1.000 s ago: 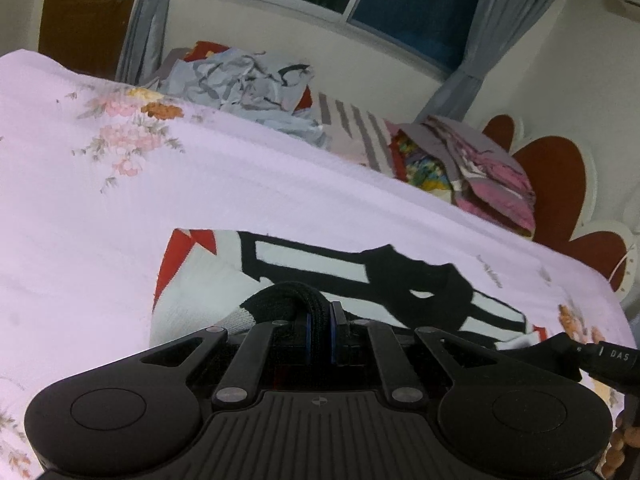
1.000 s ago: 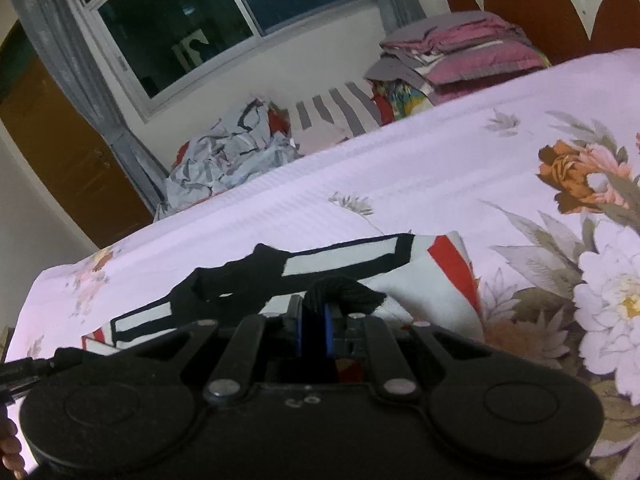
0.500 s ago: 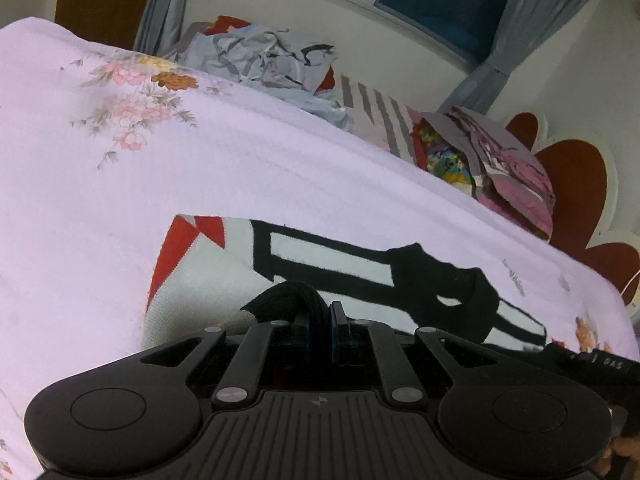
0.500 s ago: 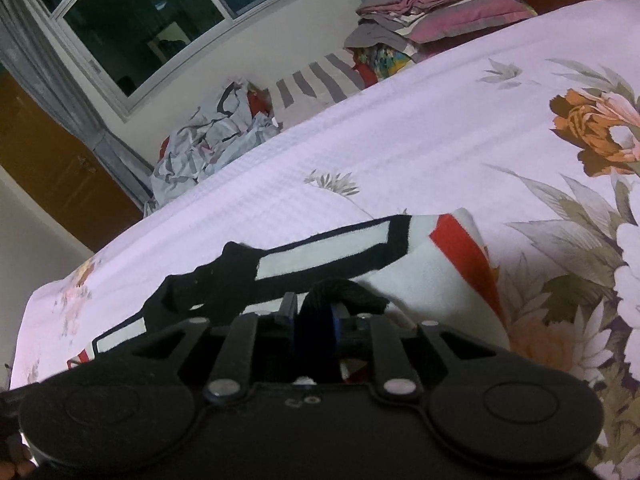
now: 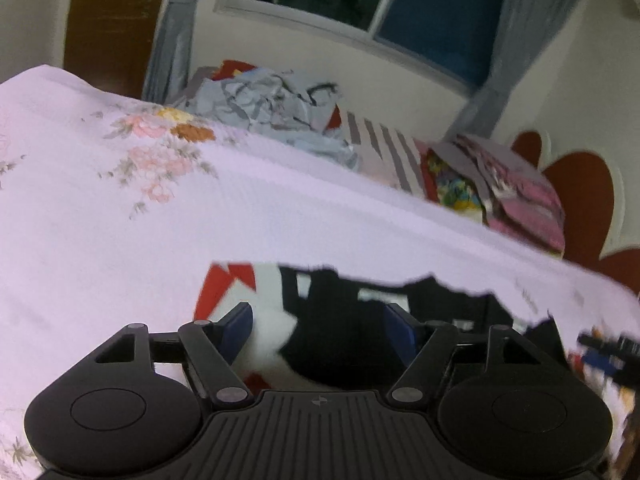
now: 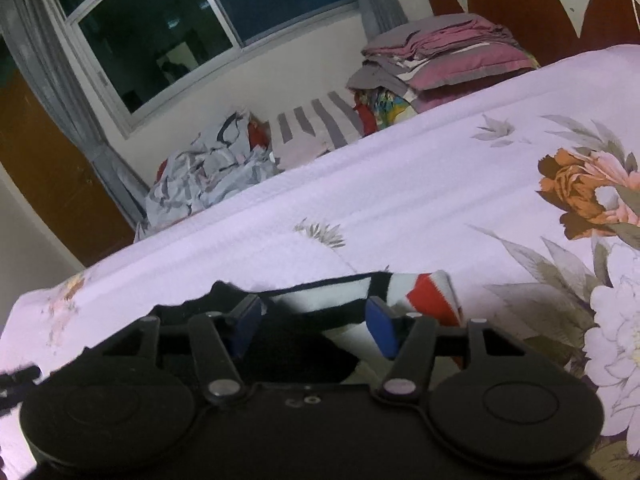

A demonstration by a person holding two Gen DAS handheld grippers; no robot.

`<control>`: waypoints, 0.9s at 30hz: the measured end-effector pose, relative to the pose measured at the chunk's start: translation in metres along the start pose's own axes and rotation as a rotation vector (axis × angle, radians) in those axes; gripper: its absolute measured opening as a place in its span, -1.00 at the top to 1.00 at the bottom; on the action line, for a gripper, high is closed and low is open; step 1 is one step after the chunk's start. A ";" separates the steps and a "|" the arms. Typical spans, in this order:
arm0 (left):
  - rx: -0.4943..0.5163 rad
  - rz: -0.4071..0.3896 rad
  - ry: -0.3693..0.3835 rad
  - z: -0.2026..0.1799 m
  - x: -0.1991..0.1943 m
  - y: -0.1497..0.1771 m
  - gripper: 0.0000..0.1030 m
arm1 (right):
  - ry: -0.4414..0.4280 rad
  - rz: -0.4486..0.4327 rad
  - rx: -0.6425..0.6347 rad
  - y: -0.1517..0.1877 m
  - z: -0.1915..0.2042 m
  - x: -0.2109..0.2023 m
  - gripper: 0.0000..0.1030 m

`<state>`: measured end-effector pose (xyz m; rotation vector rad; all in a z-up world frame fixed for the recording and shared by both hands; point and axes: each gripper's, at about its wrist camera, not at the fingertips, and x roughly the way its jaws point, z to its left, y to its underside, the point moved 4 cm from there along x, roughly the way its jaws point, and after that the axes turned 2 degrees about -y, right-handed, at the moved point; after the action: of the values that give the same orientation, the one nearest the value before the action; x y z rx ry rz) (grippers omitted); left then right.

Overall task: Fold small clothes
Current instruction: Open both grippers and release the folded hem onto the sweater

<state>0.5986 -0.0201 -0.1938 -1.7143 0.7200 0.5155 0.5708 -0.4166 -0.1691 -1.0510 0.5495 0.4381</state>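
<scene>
Two grippers, one garment, one bed. Left gripper (image 5: 318,330) low over a small knit sweater (image 5: 344,344), jaws opening, blue pads (image 5: 236,330) spread apart and not pressing the cloth; black part of the knit lying loose between them. Right gripper (image 6: 314,326) likewise opening, its blue pads (image 6: 380,328) clear of the fabric, black and white knit in the gap. Sweater (image 6: 400,292) white with black bands and red patches, resting flat on a pale lilac bedsheet (image 5: 280,216) printed with flowers, near the front edge of the bed in both views. Right gripper's dark tip (image 5: 608,354) showing blurred at the right edge of the left wrist view, just beside the sweater's far end.

Along the far side of the bed, three heaps: one crumpled grey patterned cloth (image 5: 272,108), one grey-striped pale piece (image 5: 384,152), one folded stack of pink and grey bedding (image 6: 444,60) with a bright multicoloured item under it. One headboard (image 6: 520,4), red-brown with scalloped white edging. One window (image 6: 192,28), dark, with grey curtains (image 5: 172,32) on both sides. One brown wooden door (image 5: 108,20) beside the curtain. Nothing lying between the grippers and the sweater.
</scene>
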 end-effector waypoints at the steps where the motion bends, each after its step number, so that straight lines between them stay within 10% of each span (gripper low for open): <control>1: 0.015 0.007 -0.001 -0.001 0.001 0.003 -0.37 | -0.004 -0.017 0.005 -0.001 -0.001 -0.002 -0.13; 18: 0.162 0.019 -0.176 0.006 0.015 0.036 0.08 | 0.188 0.097 -0.322 0.027 0.011 0.033 0.57; 27: 0.215 -0.036 -0.034 -0.035 -0.037 0.044 0.07 | -0.048 0.099 -0.361 0.053 0.076 -0.011 0.50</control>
<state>0.5403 -0.0536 -0.1906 -1.5114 0.6932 0.4257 0.5474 -0.3268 -0.1691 -1.3579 0.4911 0.6649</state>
